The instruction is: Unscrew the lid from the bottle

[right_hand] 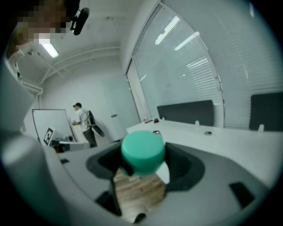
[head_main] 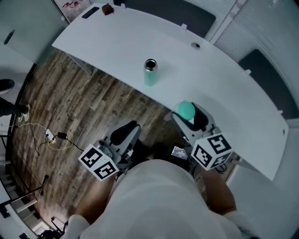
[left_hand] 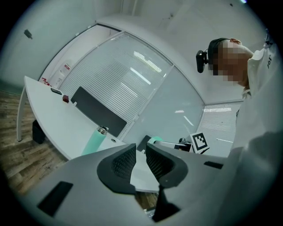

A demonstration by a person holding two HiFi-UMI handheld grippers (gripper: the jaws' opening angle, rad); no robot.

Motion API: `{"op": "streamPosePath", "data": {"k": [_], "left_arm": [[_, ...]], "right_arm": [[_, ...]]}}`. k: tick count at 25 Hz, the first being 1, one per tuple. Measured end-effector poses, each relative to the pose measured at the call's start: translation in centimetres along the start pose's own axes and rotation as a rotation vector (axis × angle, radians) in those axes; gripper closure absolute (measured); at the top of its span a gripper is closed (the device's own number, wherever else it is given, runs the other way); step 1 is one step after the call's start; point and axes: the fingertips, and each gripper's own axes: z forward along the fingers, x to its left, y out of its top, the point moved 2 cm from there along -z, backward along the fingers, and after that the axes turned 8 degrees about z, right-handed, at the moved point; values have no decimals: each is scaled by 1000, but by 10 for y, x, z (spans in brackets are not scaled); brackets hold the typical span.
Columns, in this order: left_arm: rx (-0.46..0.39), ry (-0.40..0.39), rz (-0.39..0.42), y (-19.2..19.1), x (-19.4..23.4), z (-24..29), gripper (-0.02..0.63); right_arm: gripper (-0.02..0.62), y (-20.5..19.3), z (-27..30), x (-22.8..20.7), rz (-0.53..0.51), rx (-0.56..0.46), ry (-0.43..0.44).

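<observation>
**Lid off and in the right gripper, bottle open on the white table**

The room is an office with a wood-plank floor (head_main: 70, 112) and frosted glass walls (left_hand: 132, 84) backed by horizontal blinds. A long white table (head_main: 219, 98) with a curved front edge runs across the head view. Dark panels (head_main: 187, 16) stand along its far side. In the right gripper view a whiteboard (right_hand: 51, 126) stands far back, and a person in a cap (right_hand: 84, 123) is beside it. A loose tangle of cable (head_main: 56, 138) lies on the floor left of the table.

The table is mostly bare. It carries a small reddish-brown object (head_main: 108, 9) at its far left end and a round grommet (head_main: 195, 45) further along.

The mint-green bottle (head_main: 150, 74) stands upright near the front edge with its metal mouth uncovered. It is well apart from both grippers.

The right gripper (right_hand: 143, 159) is over the table's front edge, and its jaws are clamped on the round green lid (head_main: 186, 110). The left gripper (left_hand: 140, 161) is off the table, above the floor. Its ribbed pads stand a narrow gap apart with nothing between them.
</observation>
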Motion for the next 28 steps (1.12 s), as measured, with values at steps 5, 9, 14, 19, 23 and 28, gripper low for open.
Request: {"op": "streamPosePath", "data": {"k": [5, 9, 14, 19, 23, 28], "left_arm": [[-16, 51, -4, -16, -26, 4, 518], [-35, 89, -8, -21, -37, 1, 518], [-41, 87, -7, -18, -42, -18, 518], [-32, 64, 0, -10, -37, -29, 518], [-25, 54, -1, -1, -28, -40, 518], [-9, 36, -5, -4, -25, -54, 518]], "right_arm": [[281, -8, -21, -10, -6, 23, 56], [281, -14, -29, -15, -10, 43, 80], [281, -15, -36, 0, -18, 31, 73], [281, -8, -36, 9, -29, -4, 42], [281, -4, -31, 20, -34, -20, 23], [281, -12, -31, 33, -35, -19, 1]]}}
